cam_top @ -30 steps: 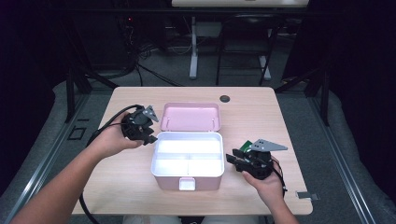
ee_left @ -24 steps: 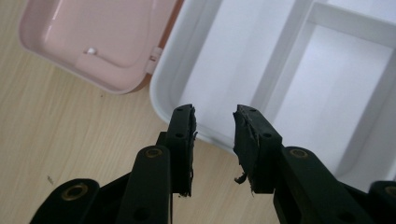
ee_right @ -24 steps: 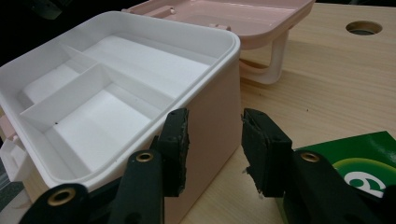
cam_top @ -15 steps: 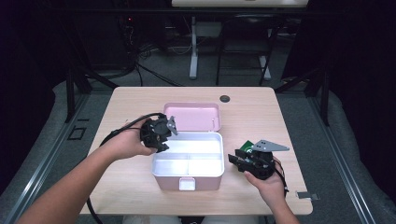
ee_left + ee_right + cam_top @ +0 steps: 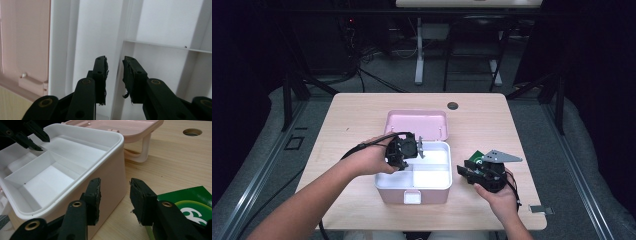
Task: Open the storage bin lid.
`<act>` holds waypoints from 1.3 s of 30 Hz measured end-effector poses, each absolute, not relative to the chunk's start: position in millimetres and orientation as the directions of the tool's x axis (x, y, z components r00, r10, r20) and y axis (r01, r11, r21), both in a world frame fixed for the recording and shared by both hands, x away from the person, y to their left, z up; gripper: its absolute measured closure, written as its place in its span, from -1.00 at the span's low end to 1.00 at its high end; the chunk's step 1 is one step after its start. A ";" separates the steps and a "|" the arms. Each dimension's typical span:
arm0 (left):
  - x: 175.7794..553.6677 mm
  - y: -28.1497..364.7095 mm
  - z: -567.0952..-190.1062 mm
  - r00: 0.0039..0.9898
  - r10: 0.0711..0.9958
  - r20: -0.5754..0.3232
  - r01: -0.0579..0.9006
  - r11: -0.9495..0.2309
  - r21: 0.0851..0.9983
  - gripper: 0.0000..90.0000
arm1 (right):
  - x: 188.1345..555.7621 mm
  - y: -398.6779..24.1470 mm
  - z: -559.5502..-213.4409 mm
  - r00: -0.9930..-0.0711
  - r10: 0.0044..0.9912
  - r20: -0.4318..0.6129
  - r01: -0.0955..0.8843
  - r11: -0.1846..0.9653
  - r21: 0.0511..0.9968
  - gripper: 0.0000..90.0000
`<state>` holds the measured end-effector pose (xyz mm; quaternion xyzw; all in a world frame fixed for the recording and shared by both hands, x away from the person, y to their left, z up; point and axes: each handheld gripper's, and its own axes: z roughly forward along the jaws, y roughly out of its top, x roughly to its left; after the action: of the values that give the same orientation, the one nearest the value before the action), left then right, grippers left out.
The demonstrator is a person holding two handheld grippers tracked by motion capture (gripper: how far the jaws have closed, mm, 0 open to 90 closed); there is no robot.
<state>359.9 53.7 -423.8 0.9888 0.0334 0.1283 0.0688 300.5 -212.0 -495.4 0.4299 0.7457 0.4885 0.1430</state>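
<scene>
A pink box holds a white divided tray (image 5: 432,175), and its compartments are bare. Its pink lid (image 5: 417,125) lies open behind it. My left gripper (image 5: 419,148) hangs over the tray's left part and points down into it. In the left gripper view my left gripper (image 5: 115,61) has a narrow gap above a white divider (image 5: 160,45). Its jaws have just been closing, with nothing between them. My right gripper (image 5: 461,171) rests right of the box, open and empty. In the right gripper view my right gripper (image 5: 115,182) faces the box's pink wall (image 5: 112,172).
A green packet (image 5: 476,154) lies on the wooden table just behind my right gripper, and the right gripper view shows the green packet (image 5: 185,200) too. A round hole (image 5: 453,106) sits near the table's far edge. The lid's handle (image 5: 140,152) rests on the table.
My left gripper has moved right, from beside the box to over the tray's left part, and its jaws have narrowed. The right gripper has not moved.
</scene>
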 end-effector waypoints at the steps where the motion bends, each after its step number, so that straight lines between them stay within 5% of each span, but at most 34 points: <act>1: 359.7 51.4 -425.0 0.966 0.074 0.248 0.040 -0.989 0.142 0.61 | 300.6 -212.4 -495.5 -0.589 0.781 0.207 0.502 0.153 0.851 0.34; 15: 359.4 35.2 -440.6 0.970 0.008 0.244 -0.010 -0.997 0.072 0.85 | 300.3 -213.1 -496.9 -0.588 0.782 0.205 0.501 0.154 0.852 0.36; 39: 358.0 33.2 -429.0 0.970 -0.018 0.242 -0.029 -0.999 0.041 0.93 | 303.3 -216.0 -500.6 -0.579 0.786 0.218 0.510 0.140 0.849 0.36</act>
<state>358.0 33.2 -429.0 0.9922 -0.0118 0.1218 0.0219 303.3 -216.0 -500.6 0.4367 0.7418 0.4890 0.1412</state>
